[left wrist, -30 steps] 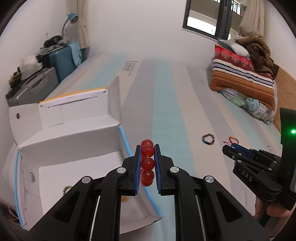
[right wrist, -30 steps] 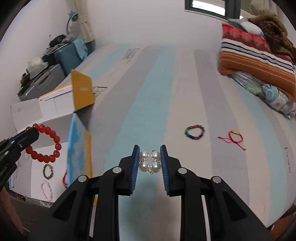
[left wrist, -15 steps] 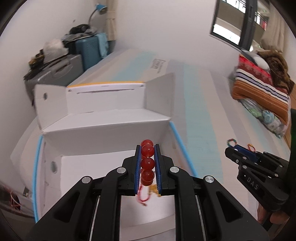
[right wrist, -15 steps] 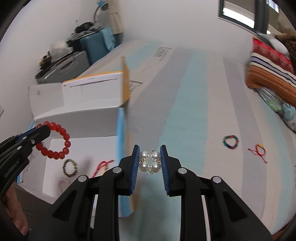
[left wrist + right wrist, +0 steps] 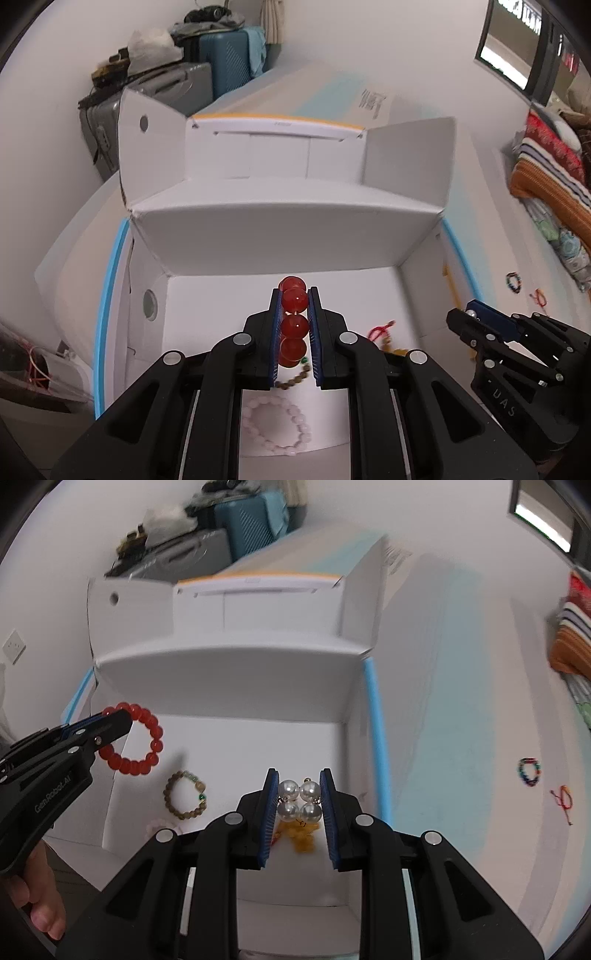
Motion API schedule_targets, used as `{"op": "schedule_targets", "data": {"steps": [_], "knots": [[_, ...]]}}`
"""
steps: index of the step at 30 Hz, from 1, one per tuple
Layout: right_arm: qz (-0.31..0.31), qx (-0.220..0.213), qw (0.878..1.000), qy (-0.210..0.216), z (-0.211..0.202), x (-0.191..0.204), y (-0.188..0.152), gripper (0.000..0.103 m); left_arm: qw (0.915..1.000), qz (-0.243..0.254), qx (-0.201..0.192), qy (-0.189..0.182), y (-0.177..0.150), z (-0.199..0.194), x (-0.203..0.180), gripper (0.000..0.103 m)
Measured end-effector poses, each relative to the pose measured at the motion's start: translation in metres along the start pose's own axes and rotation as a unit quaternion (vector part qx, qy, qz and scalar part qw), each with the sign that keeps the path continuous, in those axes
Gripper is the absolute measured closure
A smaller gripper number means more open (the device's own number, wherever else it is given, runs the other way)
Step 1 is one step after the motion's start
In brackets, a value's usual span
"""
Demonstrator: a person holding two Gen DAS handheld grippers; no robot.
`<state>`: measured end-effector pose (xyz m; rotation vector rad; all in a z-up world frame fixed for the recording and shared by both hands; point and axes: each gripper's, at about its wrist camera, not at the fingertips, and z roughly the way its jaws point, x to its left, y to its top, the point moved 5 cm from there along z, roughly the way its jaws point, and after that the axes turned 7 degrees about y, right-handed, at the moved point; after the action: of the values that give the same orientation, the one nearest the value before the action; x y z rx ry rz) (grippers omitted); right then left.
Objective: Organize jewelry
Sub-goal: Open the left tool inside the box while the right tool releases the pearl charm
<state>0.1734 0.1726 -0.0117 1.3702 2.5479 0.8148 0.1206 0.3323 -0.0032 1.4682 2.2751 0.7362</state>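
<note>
My left gripper (image 5: 294, 295) is shut on a red bead bracelet (image 5: 293, 325) and holds it over the open white box (image 5: 280, 236). In the right wrist view the red bracelet (image 5: 146, 746) hangs from the left gripper (image 5: 110, 716) above the box floor. My right gripper (image 5: 299, 775) is shut on a pearl bracelet (image 5: 299, 801), also above the box (image 5: 229, 698). In the box lie a brown bead bracelet (image 5: 184, 795), a pale pink bracelet (image 5: 277, 424), a red cord bracelet (image 5: 382, 328) and a yellow piece (image 5: 301, 836).
A multicoloured bead bracelet (image 5: 529, 771) and a red string bracelet (image 5: 563, 801) lie on the striped bed to the right. Suitcases (image 5: 207, 74) stand beyond the box by the wall. Folded blankets (image 5: 546, 177) sit at far right.
Both grippers have moved left from the bed to above the open box, each still holding its bracelet. The box's inside and the jewelry in it have come into view.
</note>
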Motion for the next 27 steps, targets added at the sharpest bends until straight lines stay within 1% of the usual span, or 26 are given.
{"op": "schedule_targets", "data": {"steps": [6,11,14,21,23,27], "knots": [[-0.001,0.043,0.999,0.003,0.031,0.007,-0.001,0.081,0.9995,0.005,0.029,0.008,-0.006,0.020,0.007,0.090],[0.002,0.080,0.997,-0.001,0.052,0.004,-0.005,0.081,0.9990,0.012,0.041,0.015,-0.009,0.031,0.006,0.090],[0.006,0.093,0.996,0.002,0.061,0.003,-0.006,0.081,0.9985,0.016,0.050,0.016,-0.011,0.037,0.004,0.090],[0.011,0.126,0.992,-0.007,0.076,0.003,-0.005,0.081,0.9966,0.026,0.075,0.023,-0.016,0.056,0.004,0.090],[0.012,0.133,0.991,-0.009,0.078,0.002,-0.007,0.081,0.9959,0.027,0.084,0.018,-0.018,0.059,0.004,0.090],[0.014,0.143,0.990,-0.011,0.082,0.001,-0.009,0.081,0.9955,0.030,0.088,0.021,-0.020,0.060,0.004,0.090]]}}
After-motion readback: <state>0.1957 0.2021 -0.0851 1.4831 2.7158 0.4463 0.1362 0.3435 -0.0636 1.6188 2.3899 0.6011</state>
